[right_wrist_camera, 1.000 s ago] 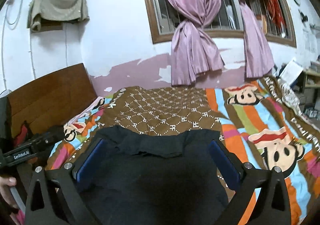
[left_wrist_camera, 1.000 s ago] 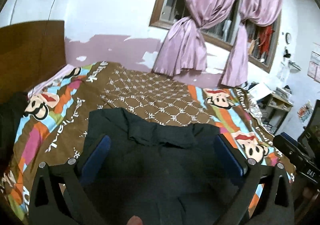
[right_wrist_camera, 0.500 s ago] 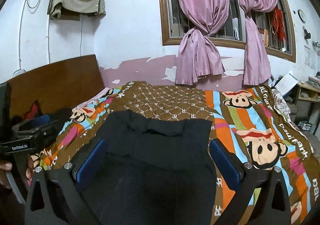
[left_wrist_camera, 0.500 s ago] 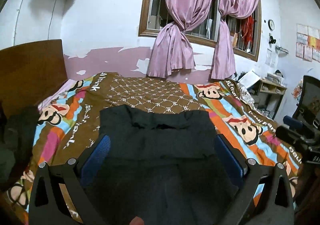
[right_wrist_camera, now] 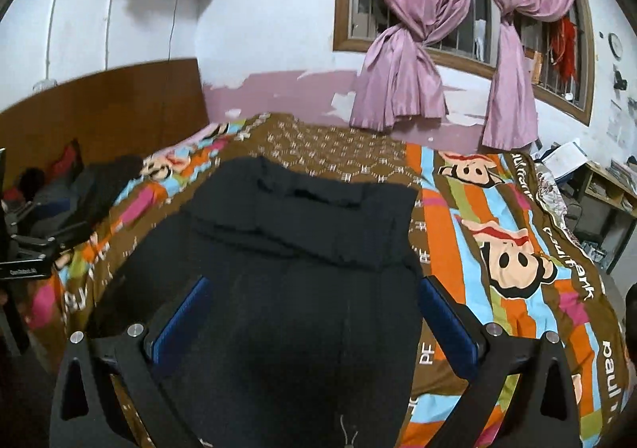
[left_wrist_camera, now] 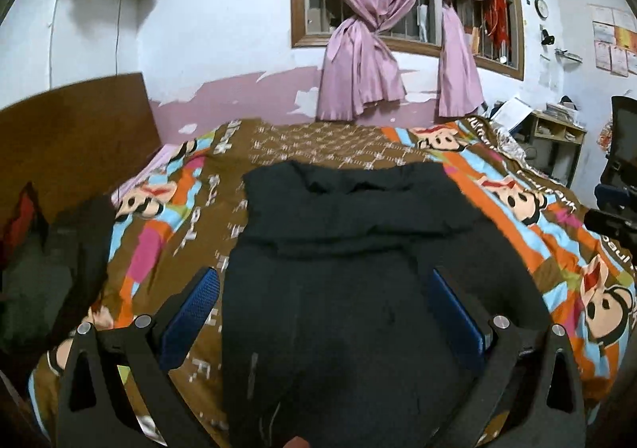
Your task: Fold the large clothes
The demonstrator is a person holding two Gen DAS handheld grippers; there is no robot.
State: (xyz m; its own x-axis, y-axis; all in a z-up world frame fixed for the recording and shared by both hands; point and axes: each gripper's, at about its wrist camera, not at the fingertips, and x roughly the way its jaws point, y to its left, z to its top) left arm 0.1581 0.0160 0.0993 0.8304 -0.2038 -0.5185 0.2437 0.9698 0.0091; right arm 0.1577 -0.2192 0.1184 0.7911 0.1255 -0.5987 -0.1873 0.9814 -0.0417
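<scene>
the garment (left_wrist_camera: pixel 350 288) lies on the bed (left_wrist_camera: pixel 318 141), running from the near edge toward the window (left_wrist_camera: pixel 402 10) behind. the headboard (left_wrist_camera: pixel 75 129) stands at the left (a pile of clothes (left_wrist_camera: pixel 59 261) before it); shelves (left_wrist_camera: pixel 557 137) stand right of the bed.

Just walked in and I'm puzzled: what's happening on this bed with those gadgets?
A person is folding a large black garment laid flat on the cartoon-print bedspread, holding a two-fingered claw in each hand. Right now the left claw and the right claw both hang open over the garment, gripping nothing. The far end of the garment looks already folded over on itself. A pile of dark clothes sits by the wooden headboard.
</scene>
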